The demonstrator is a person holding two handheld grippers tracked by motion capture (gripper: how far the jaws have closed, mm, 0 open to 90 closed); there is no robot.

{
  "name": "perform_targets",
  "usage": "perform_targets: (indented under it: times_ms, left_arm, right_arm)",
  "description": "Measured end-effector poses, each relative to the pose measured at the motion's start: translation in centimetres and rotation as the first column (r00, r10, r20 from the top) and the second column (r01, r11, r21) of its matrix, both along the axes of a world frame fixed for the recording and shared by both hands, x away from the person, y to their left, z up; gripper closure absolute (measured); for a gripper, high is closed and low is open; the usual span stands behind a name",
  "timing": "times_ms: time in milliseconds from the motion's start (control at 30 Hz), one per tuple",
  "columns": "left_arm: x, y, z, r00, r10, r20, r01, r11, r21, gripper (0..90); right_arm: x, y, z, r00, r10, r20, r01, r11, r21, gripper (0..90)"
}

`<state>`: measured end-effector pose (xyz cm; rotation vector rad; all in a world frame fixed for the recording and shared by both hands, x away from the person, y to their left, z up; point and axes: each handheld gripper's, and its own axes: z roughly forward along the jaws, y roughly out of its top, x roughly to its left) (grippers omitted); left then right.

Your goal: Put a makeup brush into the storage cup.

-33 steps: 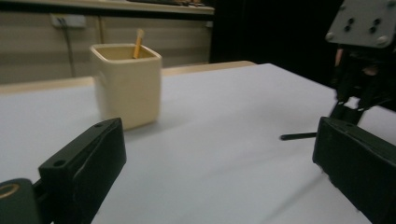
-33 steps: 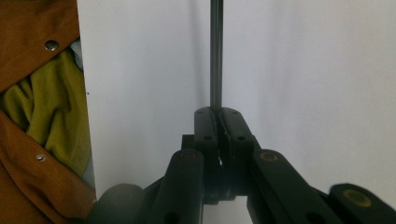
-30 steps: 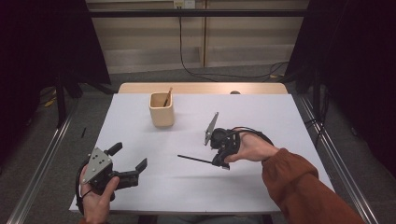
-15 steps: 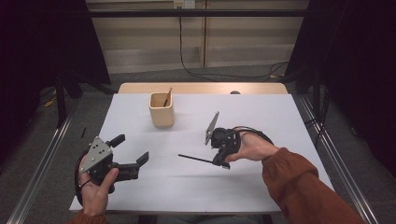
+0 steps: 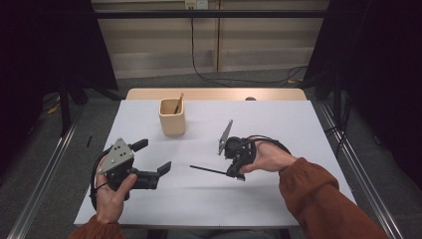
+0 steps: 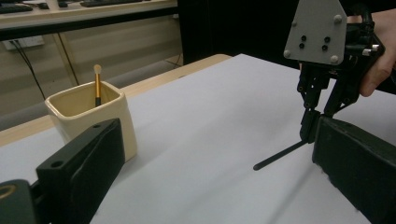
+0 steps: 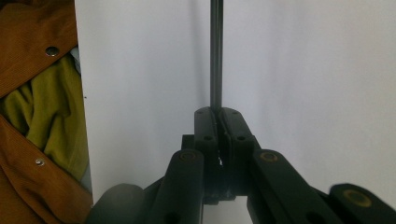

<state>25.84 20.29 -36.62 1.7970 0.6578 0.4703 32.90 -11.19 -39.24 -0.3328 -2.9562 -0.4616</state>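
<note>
- The right gripper (image 5: 238, 172) sits low over the white table (image 5: 298, 124), right of centre in the high view, its jaws pressed together on one end of a thin black stick (image 5: 209, 171).
- From the jaws the black stick runs out toward the person's left, lying almost level just above the table, its free end pointing at the left gripper (image 5: 149, 162).
- In the right gripper view the stick (image 7: 215, 56) runs straight up from between the closed jaw tips, clamped at its near end.
- In the left gripper view the stick (image 6: 278, 156) slants down from the right gripper (image 6: 310, 126) to a rounded tip close to the table.
- The left gripper is held above the table's near left part, its jaws spread wide with nothing between them; it stands well apart from the stick's free end.
- A cream cup (image 5: 172, 117) stands farther back on the table, left of centre, with a gold-handled brush (image 5: 178, 103) leaning inside it.
</note>
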Motion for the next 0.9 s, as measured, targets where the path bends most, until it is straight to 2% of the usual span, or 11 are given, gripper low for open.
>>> perform_targets:
  times_ms: [200,267,400,433,700,800,867,900]
  left_arm:
    - [0.6,-0.6,0.5,0.9992,-0.034,-0.019,0.035,0.9992,0.021,2.1]
    - [0.9,-0.8,0.6,0.9991,-0.033,-0.025,0.034,0.9987,0.039,2.2]
    - [1.4,-1.2,0.9,0.9977,-0.061,-0.03,0.063,0.9962,0.06,2.3]
    - [1.5,-1.4,0.9,0.997,-0.07,-0.033,0.072,0.996,0.054,2.2]
    - [2.2,-2.5,1.0,0.9888,-0.133,-0.068,0.139,0.9865,0.087,1.9]
    - [2.1,-3.1,1.0,0.9873,-0.143,-0.07,0.151,0.98,0.13,2.1]
    - [2.0,-3.4,1.0,0.9842,-0.158,-0.08,0.167,0.9784,0.122,2.0]
    - [2.0,-3.5,1.0,0.9834,-0.163,-0.081,0.172,0.9763,0.131,2.2]
  right_arm:
    - [0.0,0.2,0.0,0.9998,0.022,-0.002,-0.022,1.0,-0.006,85.9]
    - [-0.1,0.4,-0.2,0.9994,0.034,0.003,-0.034,0.999,-0.008,85.9]
    - [-0.2,0.8,-0.4,0.9992,0.041,0.003,-0.041,0.999,-0.01,85.9]
    - [-0.2,0.8,-0.4,0.9989,0.046,-0.003,-0.046,0.999,-0.017,85.8]
    - [-0.3,1.3,-0.2,0.9974,0.069,-0.018,-0.07,0.997,-0.018,85.9]
    - [0.0,1.2,-0.1,0.9974,0.071,-0.012,-0.071,0.997,-0.008,85.8]
    - [0.0,1.2,0.0,0.9967,0.08,-0.013,-0.08,0.997,-0.003,85.9]
    - [-0.1,1.3,0.2,0.9975,0.069,-0.015,-0.069,0.998,-0.012,85.9]
